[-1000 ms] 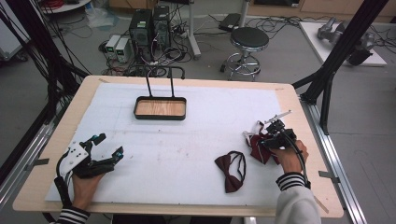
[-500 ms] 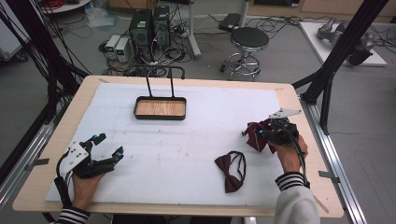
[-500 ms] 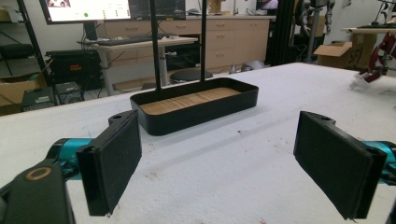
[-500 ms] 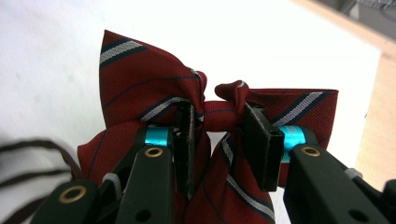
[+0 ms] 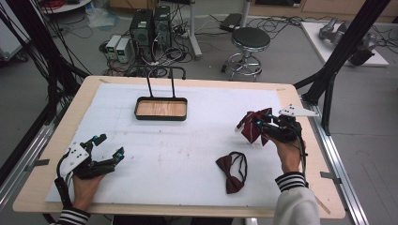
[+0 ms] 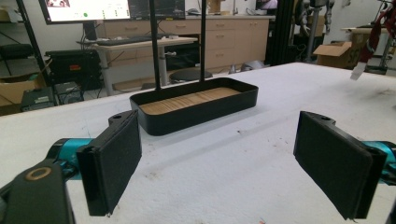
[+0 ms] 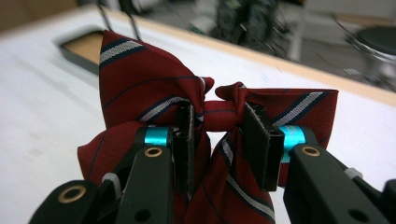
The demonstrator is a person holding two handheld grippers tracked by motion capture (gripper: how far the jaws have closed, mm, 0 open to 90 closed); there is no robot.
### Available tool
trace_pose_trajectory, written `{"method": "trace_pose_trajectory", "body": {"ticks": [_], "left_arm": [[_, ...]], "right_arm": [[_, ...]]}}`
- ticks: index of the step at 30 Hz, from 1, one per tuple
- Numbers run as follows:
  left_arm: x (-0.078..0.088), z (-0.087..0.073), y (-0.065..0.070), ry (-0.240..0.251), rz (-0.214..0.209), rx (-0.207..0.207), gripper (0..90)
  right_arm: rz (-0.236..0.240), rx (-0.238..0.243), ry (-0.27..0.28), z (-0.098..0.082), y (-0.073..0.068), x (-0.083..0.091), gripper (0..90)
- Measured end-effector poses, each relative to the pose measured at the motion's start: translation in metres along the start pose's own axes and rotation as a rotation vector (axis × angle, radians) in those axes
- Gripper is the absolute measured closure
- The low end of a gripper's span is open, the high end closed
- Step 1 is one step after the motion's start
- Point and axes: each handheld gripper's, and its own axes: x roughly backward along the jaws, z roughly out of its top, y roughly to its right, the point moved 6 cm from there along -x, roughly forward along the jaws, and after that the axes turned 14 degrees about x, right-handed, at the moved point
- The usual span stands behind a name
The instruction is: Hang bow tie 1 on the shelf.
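High view: your right gripper (image 5: 261,125) has the striped bow tie (image 5: 253,125) clear of the table (image 5: 197,154), near its right edge.
Grip: jaws pinch the centre knot, so both wings hang balanced.
Left gripper (image 5: 109,145): wide, nothing between the pads, parked low.
Tray (image 5: 161,108): far side, likely your drop spot.
Plain bow tie (image 5: 231,168): 1 lying flat nearby.

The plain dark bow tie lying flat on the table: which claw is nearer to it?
Right. The right claw, shut on the striped bow tie, sits just beyond the plain bow tie. The left claw is open, far off across the table.
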Motion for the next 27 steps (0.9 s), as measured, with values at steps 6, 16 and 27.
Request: {"method": "trace_pose_trajectory", "body": {"ticks": [6,16,27], "left_arm": [[0.000,0.000,0.000,0.000,0.000,-0.001,15.5],[0.000,0.000,0.000,0.001,0.000,0.003,15.5],[0.000,0.000,0.000,0.000,-0.001,0.006,15.5]], "right_arm": [[0.025,-0.018,0.129,0.020,-0.013,0.000,66.2],[0.056,-0.023,0.222,0.052,-0.027,-0.006,66.3],[0.100,0.008,0.241,0.090,-0.036,-0.026,66.2]]}}
